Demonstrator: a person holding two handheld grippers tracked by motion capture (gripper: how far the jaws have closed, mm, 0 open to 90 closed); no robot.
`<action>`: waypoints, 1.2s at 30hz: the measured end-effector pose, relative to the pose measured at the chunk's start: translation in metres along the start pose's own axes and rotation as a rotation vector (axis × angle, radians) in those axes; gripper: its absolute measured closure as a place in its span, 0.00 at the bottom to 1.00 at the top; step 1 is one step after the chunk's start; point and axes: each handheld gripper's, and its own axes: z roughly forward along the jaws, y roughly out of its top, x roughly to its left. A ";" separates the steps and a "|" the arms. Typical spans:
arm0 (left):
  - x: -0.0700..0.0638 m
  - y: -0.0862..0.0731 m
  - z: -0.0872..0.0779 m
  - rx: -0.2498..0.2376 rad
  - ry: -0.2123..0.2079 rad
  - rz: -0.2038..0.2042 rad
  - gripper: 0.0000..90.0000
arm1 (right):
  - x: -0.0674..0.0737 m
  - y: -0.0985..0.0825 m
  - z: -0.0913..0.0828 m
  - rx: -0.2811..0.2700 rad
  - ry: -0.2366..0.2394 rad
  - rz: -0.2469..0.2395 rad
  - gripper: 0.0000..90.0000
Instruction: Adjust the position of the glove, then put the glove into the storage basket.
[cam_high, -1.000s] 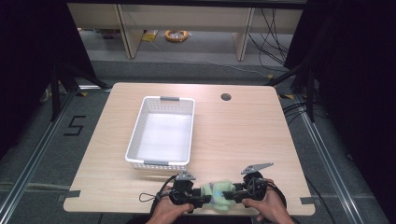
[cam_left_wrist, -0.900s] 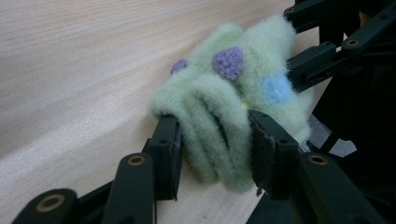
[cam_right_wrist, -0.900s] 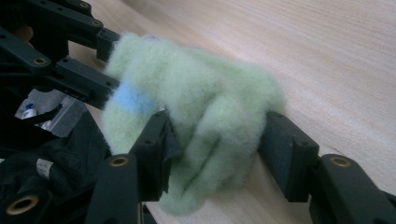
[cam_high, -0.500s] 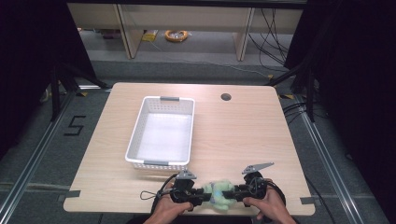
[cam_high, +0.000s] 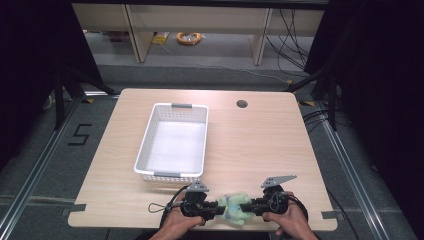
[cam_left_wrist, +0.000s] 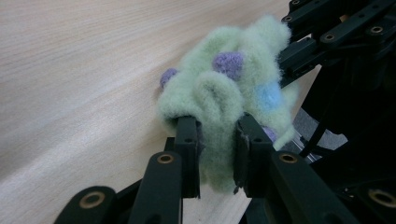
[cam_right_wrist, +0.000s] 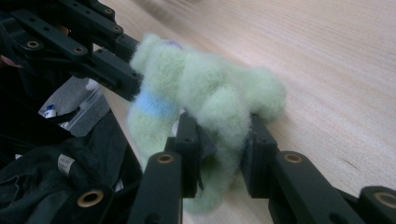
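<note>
A pale green plush toy (cam_high: 235, 207) with purple and blue spots sits between both grippers at the table's near edge. My left gripper (cam_high: 217, 208) is shut on the toy (cam_left_wrist: 229, 98) from the left; in the left gripper view its jaws pinch a fuzzy fold. From the right, my right gripper (cam_high: 251, 206) is shut on another fold of the toy (cam_right_wrist: 205, 93). Each gripper view also shows the other gripper's black jaws clamped on the toy's far side. A hand holds each gripper at the bottom of the high view.
A white slotted basket (cam_high: 145, 145) stands on the left half of the wooden table (cam_high: 260, 145), just beyond the left gripper. A round cable hole (cam_high: 242, 104) lies near the far edge. Bare tabletop stretches to the right of the basket.
Both grippers and the toy have slid slightly toward the table's near edge. Both stay clamped on the toy throughout.
</note>
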 end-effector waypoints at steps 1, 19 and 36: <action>0.000 0.000 -0.001 0.002 0.005 0.004 0.81 | 0.004 0.000 0.000 0.003 0.003 0.036 0.82; -0.002 0.004 -0.021 -0.014 -0.019 0.033 0.81 | 0.012 0.011 -0.005 -0.028 -0.002 -0.049 0.84; -0.005 0.023 -0.062 -0.068 -0.006 0.053 0.81 | 0.037 0.054 -0.015 -0.031 -0.001 -0.115 0.84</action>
